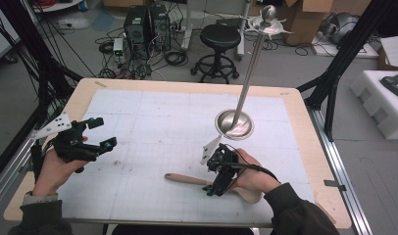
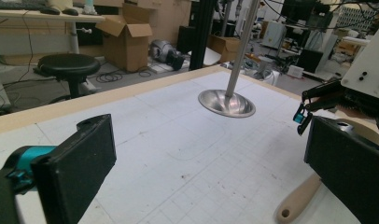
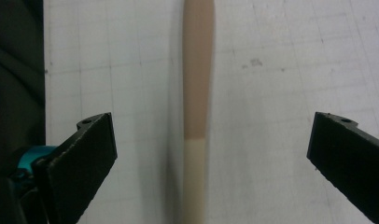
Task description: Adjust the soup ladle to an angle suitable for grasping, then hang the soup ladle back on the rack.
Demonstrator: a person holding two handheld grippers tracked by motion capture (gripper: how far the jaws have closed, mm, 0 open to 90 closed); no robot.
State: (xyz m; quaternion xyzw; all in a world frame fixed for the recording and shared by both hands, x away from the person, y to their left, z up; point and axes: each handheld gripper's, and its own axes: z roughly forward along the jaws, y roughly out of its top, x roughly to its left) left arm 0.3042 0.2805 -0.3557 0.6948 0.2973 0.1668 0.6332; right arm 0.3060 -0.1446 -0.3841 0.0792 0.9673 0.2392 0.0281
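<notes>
Wooden spoon (image 1: 187, 179) flat on table, handle pointing left, bowl right.

You get even, soft overhead light with faint shadows, glare on the steel stand base (image 1: 234, 123), and a blurred wooden spoon (image 3: 197, 107) close up.

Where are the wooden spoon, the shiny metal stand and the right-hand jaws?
wooden spoon (image 3: 198, 93): right gripper view, on its darker handle.
metal stand (image 1: 234, 123): high view, on its round base.
right gripper (image 1: 214, 183): high view, midway between its fingertips, above the spoon.
</notes>
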